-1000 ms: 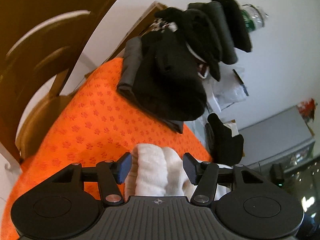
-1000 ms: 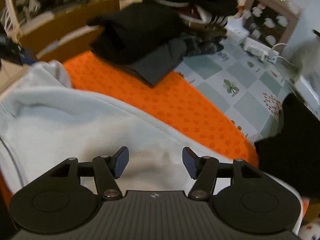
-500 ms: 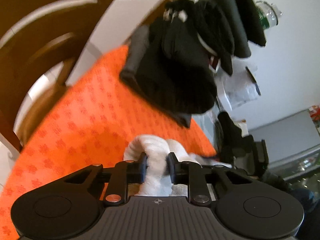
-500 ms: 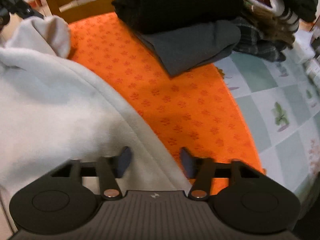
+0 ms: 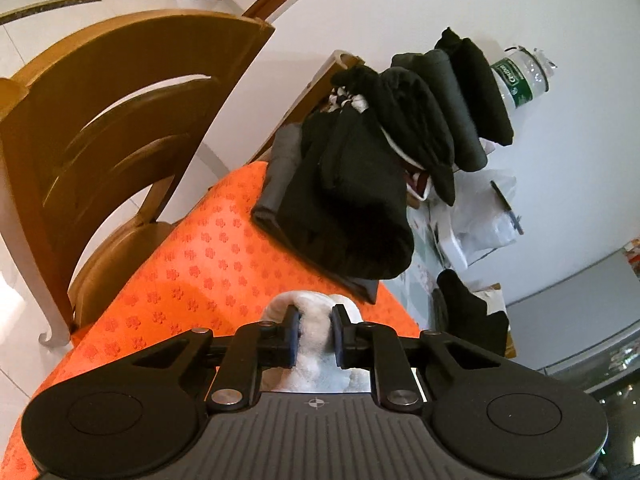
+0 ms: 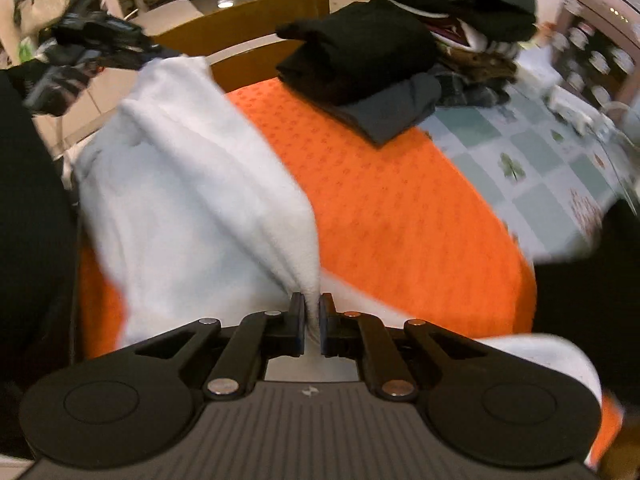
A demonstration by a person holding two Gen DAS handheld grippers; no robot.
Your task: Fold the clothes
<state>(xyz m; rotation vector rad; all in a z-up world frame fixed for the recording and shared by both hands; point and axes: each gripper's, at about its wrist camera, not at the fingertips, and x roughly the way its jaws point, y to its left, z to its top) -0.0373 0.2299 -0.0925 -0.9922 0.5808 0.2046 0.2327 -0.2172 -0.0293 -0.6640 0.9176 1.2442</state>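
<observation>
A white fleece garment point(image 6: 192, 184) hangs stretched above the orange cloth point(image 6: 400, 216), lifted at two corners. My right gripper point(image 6: 313, 316) is shut on a bunched edge of it at the near side. At the upper left of the right wrist view, the left gripper point(image 6: 92, 46) holds the garment's far corner. In the left wrist view, my left gripper point(image 5: 315, 334) is shut on a thick roll of the white garment point(image 5: 316, 320), just above the orange cloth point(image 5: 192, 264).
A pile of folded black and grey clothes point(image 5: 360, 184) sits at the far end of the orange cloth, also in the right wrist view as dark clothes point(image 6: 372, 64). A wooden chair point(image 5: 104, 136) stands to the left. A water bottle point(image 5: 520, 76) and a tiled tablecloth point(image 6: 532, 160) lie beyond.
Both grippers closed on the white garment, the left first, then the right. The garment has been lifted off the orange cloth and now hangs between them.
</observation>
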